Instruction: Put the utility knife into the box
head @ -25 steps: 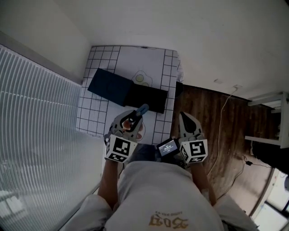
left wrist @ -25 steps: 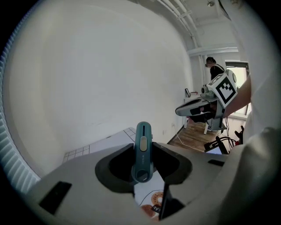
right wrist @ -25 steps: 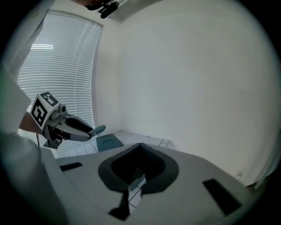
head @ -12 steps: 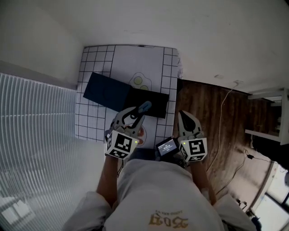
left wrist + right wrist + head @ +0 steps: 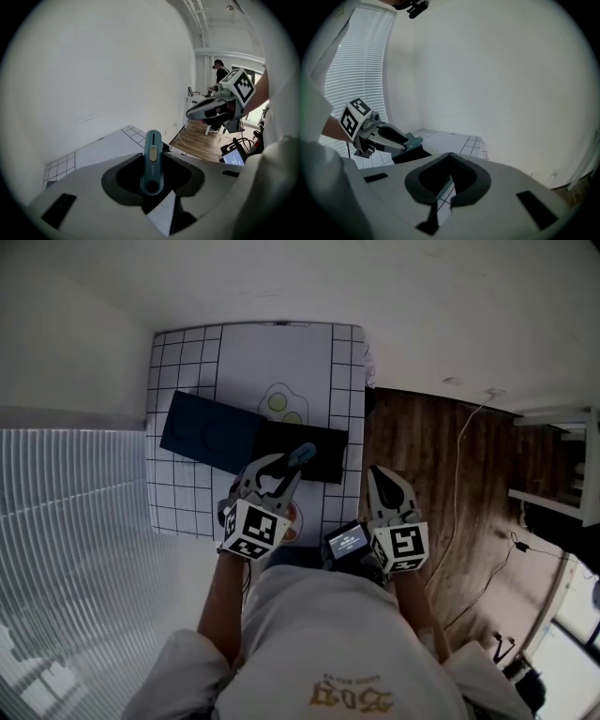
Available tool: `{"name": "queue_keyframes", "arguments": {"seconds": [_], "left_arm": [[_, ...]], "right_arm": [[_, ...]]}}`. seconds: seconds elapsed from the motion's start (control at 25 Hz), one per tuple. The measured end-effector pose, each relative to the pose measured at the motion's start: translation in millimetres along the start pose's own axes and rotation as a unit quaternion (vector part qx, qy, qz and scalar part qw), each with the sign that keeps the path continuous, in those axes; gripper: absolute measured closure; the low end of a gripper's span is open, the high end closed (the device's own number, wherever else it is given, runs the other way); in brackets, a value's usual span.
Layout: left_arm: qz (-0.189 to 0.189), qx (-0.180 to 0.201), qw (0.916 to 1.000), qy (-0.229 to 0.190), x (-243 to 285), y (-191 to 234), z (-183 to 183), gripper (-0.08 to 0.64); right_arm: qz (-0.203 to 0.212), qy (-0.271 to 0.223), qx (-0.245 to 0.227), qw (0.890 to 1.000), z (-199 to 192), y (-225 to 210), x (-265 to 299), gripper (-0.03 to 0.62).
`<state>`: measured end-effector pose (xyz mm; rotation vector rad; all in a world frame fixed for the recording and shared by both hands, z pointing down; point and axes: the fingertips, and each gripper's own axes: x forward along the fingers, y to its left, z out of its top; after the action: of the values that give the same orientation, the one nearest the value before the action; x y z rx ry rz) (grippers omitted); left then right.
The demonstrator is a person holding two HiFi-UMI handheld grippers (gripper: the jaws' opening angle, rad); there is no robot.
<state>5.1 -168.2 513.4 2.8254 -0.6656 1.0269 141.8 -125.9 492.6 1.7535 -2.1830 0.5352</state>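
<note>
In the left gripper view a teal utility knife [image 5: 153, 154] with a cream slider stands upright between the jaws of my left gripper [image 5: 284, 467], which is shut on it. In the head view the utility knife's tip [image 5: 302, 455] pokes out over the near edge of the black box [image 5: 319, 448] on the checked tablecloth. A dark blue flat part [image 5: 206, 430] lies against the box's left side. My right gripper [image 5: 382, 474] hangs off the table's right edge, over the floor, jaws together and empty; the right gripper view shows its tips [image 5: 450, 155] meeting.
The white grid tablecloth [image 5: 272, 352] has a fried-egg print [image 5: 281, 403] behind the box. The table's right edge runs beside wooden floor [image 5: 431, 465] with a white cable [image 5: 466, 456]. A small screen device [image 5: 347, 542] sits by the person's waist. Window blinds [image 5: 66, 521] fill the left.
My left gripper has carried the knife a little forward, so its tip now reaches the black box's near edge. The right gripper has stayed in place.
</note>
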Motion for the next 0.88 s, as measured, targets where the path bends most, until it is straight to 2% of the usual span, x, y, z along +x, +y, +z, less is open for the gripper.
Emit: {"name": "queue_keyframes", "arguments": {"seconds": [0.36,0.52,0.88], "left_arm": [[-0.033,0.014,0.9987,0.035,34,-5,-18,0.423],[-0.044,0.009,0.9975,0.055,46,-5,-30,0.423],[-0.069,0.019,0.9922,0.102,72,-12,-51,0.422]], "right_arm": [[-0.008,0.03,0.018,0.999,-26,-6,8,0.584],[-0.009,0.041,0.026,0.999,-35,-6,12,0.584],[-0.017,0.059,0.036,0.997,-48,-12,20,0.584]]}}
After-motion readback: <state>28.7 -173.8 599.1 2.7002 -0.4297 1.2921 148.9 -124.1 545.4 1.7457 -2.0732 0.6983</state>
